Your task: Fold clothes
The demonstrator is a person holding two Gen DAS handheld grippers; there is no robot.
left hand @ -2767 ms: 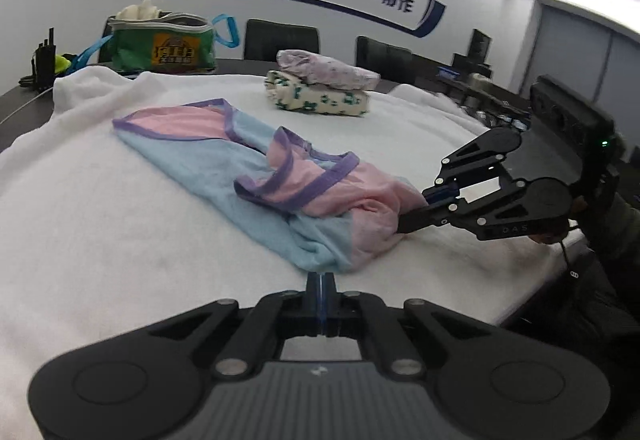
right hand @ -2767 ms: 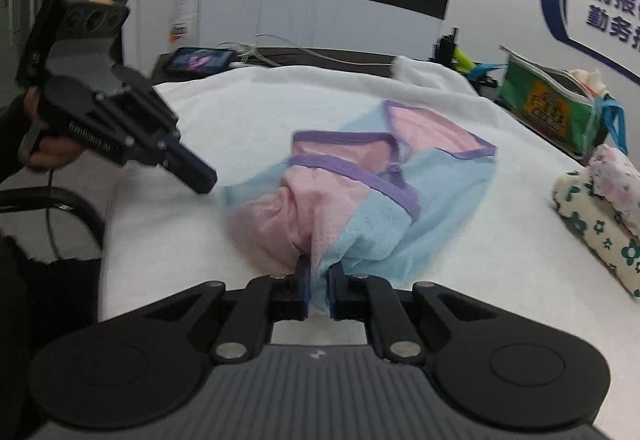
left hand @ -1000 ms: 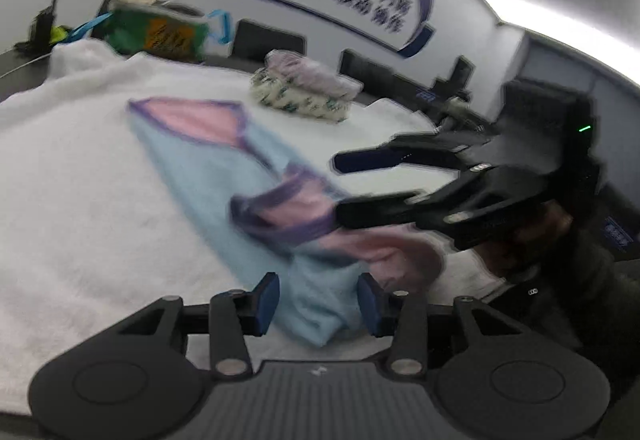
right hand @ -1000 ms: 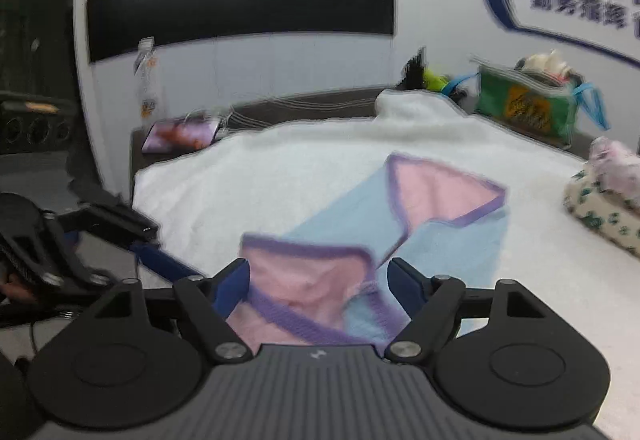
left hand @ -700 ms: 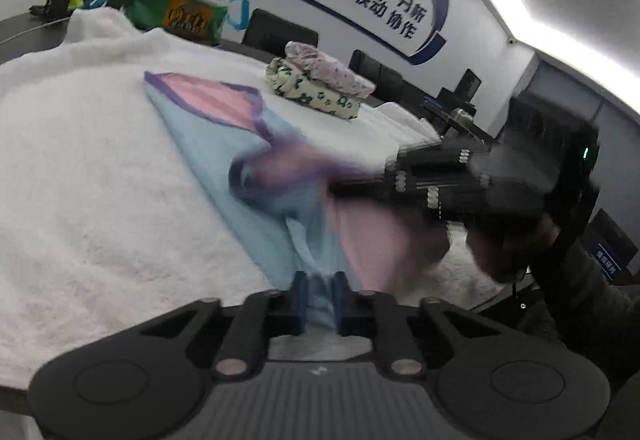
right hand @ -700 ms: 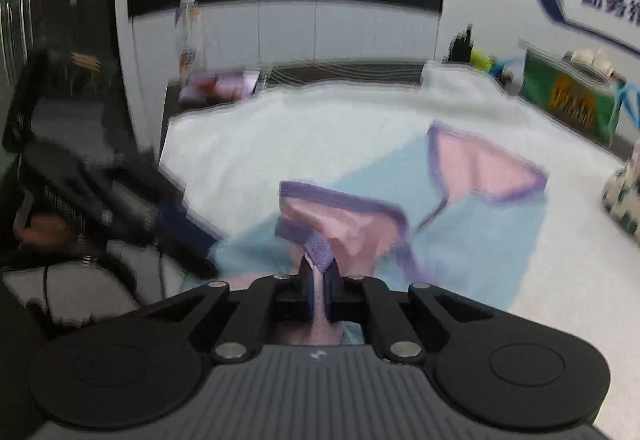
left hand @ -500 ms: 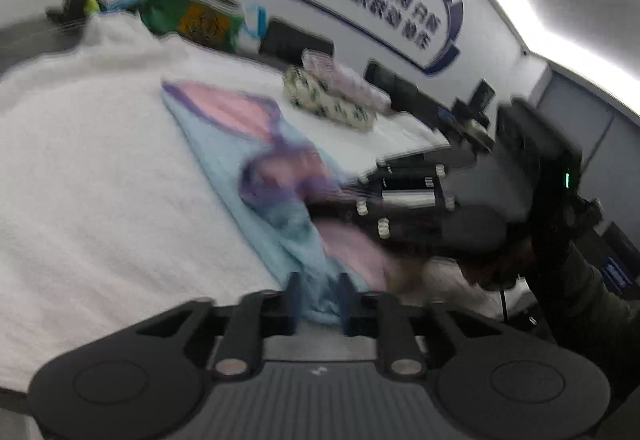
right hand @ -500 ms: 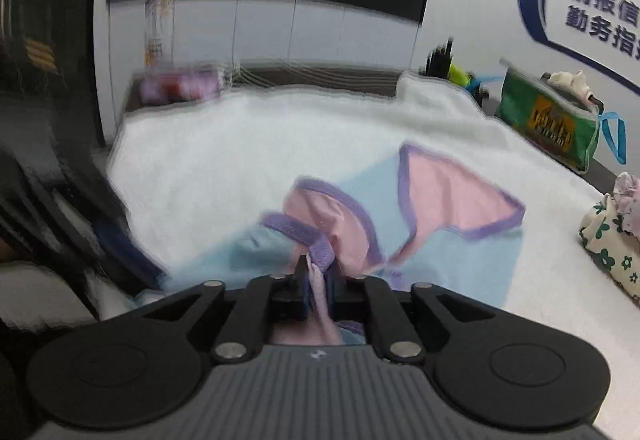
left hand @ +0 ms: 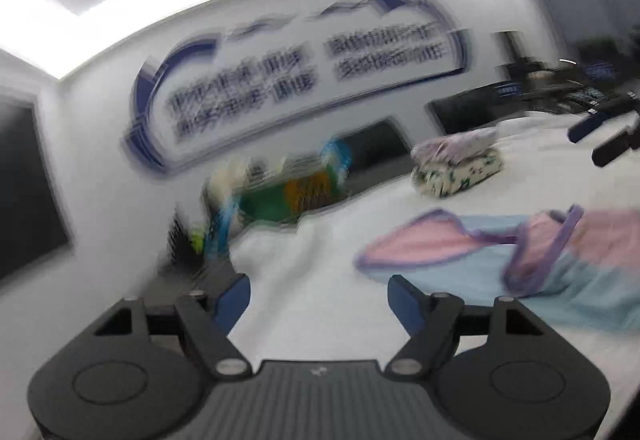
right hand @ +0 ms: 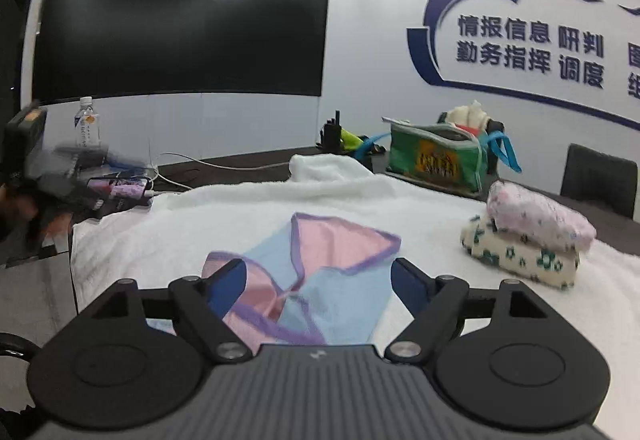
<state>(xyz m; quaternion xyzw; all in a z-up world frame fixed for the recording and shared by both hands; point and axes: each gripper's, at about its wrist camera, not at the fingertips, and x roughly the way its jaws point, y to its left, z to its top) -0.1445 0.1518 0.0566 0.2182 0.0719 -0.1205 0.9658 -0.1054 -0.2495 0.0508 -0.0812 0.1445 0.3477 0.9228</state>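
Left wrist view: heavy motion blur. My left gripper (left hand: 319,290) has its jaws apart and opening, nothing between the blue pads, only bare white towel (left hand: 312,256) ahead. The pink and blue garment (left hand: 520,252) lies on the towel to the right of my fingers, apart from them, purple trim visible, partly bunched at its right end. Behind it, a stack of folded clothes (left hand: 456,167) sits near the far edge of the towel. Left of that, a green bag (left hand: 280,195) with blue handles, smeared by blur. Wall sign with blue lettering behind it, unreadable here. At the right frame edge I see two dark fingers of the right gripper (left hand: 604,135), spread apart, above the towel and clear of the garment.

Right wrist view: sharp. My right gripper (right hand: 316,280) is opening, jaws wide. The garment (right hand: 320,272) lies flat on the towel (right hand: 240,215) directly ahead and shows between the pads, but the pads don't press on it. Folded stack (right hand: 528,240) to the right, well apart from the garment, floral piece under a pink printed one. Green bag (right hand: 436,159) at the far edge, stuffed, top open. Far left: water bottle (right hand: 86,123), phone (right hand: 120,187) on a white cable, and the blurred left gripper (right hand: 60,175) off the towel's left edge. Large dark screen (right hand: 180,19) on the wall. Nothing blocks the way to the garment.
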